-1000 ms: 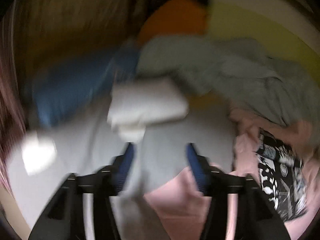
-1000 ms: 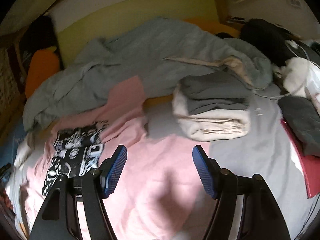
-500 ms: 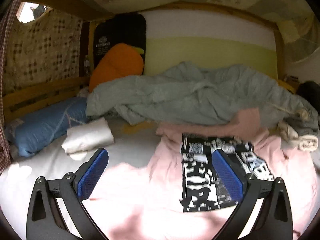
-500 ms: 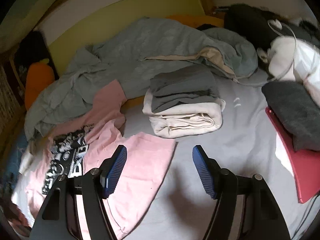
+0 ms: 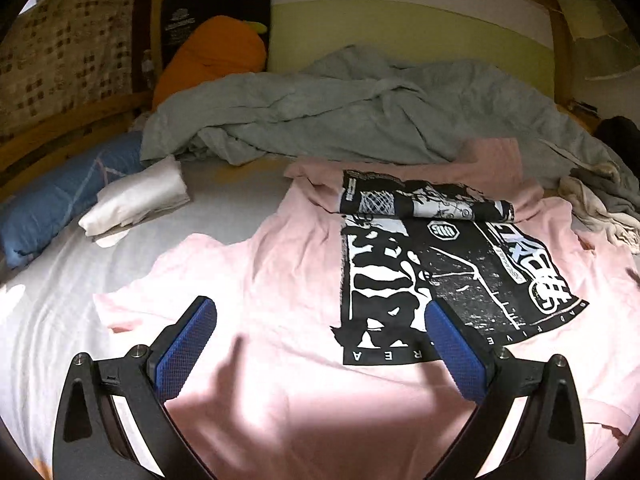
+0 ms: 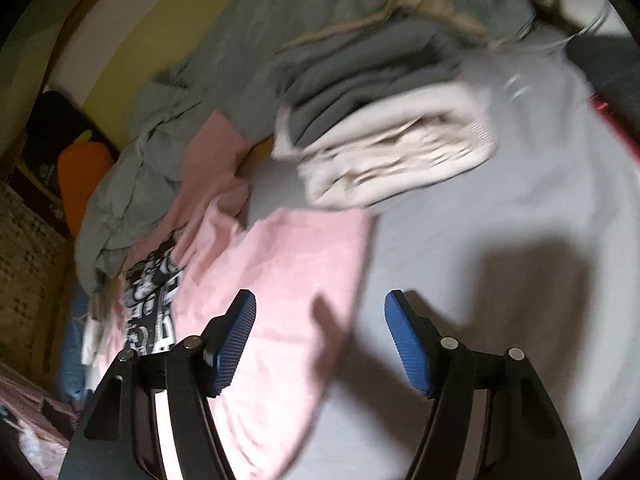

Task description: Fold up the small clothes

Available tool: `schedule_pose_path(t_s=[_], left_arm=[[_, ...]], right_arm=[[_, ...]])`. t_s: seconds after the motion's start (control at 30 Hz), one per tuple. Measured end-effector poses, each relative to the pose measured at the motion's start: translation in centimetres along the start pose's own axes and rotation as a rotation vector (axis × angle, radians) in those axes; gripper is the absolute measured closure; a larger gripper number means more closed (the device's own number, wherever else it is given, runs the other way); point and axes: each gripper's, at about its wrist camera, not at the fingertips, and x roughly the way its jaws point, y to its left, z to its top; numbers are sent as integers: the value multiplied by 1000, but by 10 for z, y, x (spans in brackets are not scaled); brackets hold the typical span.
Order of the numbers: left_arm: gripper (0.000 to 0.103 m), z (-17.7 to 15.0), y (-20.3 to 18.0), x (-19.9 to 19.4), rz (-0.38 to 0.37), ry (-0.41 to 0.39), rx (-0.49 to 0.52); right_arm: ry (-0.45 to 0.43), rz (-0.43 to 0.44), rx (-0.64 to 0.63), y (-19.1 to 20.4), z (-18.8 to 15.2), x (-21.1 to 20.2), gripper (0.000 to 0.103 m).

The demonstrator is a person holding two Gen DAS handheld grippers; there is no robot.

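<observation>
A: Shirts first: how many on the bed?

B: One pink T-shirt point(image 5: 280, 264) with a black-and-white print, spread on the grey sheet point(image 5: 48, 280). Beyond it one rumpled grey-green duvet point(image 5: 360, 120), one orange cushion point(image 5: 212, 52), one blue pillow point(image 5: 60, 204) and one folded white cloth point(image 5: 136, 196) just beside that pillow.

A: And folded piles?

B: One stack point(image 6: 384, 120) in the right wrist view: grey pieces on cream ones (blurred, so I can't count layers), next to the shirt's far edge.

A: Grippers?

B: Two. The left gripper point(image 5: 320, 344) gapes wide over the shirt, nothing between its pads; its jaws have just been opening. The right gripper point(image 6: 320, 340) stands apart too, empty, above the shirt's edge and the sheet.

A: Changes?

B: Both views sit lower and closer to the shirt than a second ago.
</observation>
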Motion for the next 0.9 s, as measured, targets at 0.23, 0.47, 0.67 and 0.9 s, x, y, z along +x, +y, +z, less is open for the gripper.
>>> schedule_pose_path(t_s=[0.23,0.47,0.67,0.9], left_arm=[[0,1,-1,5,-4,38,7],[0,1,-11,4,8,33,60],[0,0,-13,7,25,44,73],[0,-2,-28,-1,-13,0,158]], right_arm=[[-11,-189,6,23,-4,22,91],[-136,-225,39,18,-15,-15,103],[-94,-239,76,-13,-12,-33,103],[-60,-223,178,-39,-12,-41,95]])
